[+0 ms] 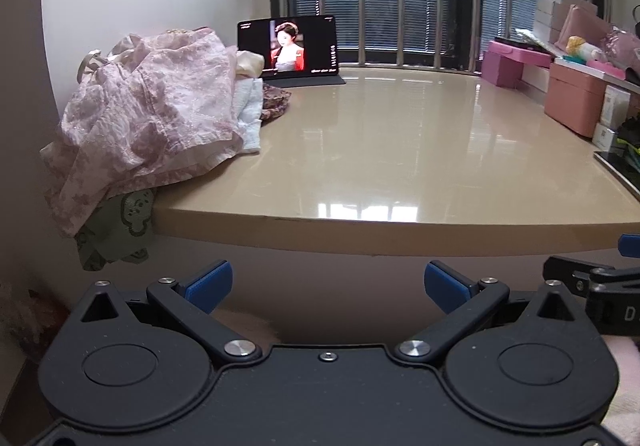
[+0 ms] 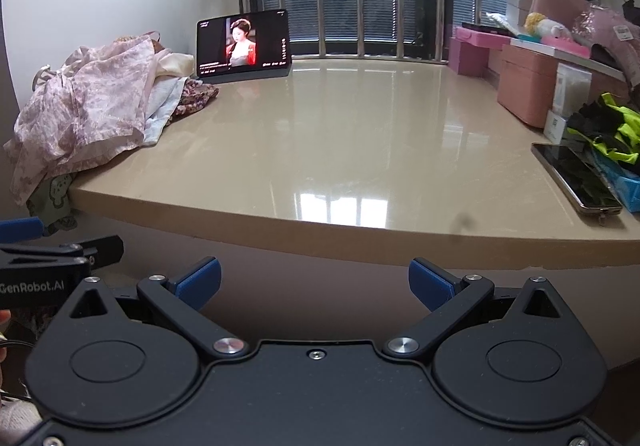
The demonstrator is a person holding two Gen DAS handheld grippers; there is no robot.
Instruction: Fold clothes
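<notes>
Meanwhile, both handheld tools hang level with the near edge of the glossy beige desk, each with its blue-padded jaws spread wide and nothing between them: the left gripper seen from its own camera, the right gripper from the other. The clothes lie in a loose, crumpled heap at the desk's far left corner against the wall, a pale pink floral garment on top, with white, cream and dark-patterned pieces beneath and beside it. A green printed cloth spills over the desk's edge below the heap. No neatly folded garment shows on the bare middle of the desk, and both tools sit well apart from the pile.

A tablet showing a video stands just behind the heap, and a phone lies at the desk's right edge beside a black and neon-yellow bundle.

Risks appear plain enough: the layers look tangled, so a pull on the top garment could drag its neighbours along or tip the overhanging cloth to the floor. A wide sweep could also knock the tablet, and the polished surface may let thin fabric slide while it is being creased.
</notes>
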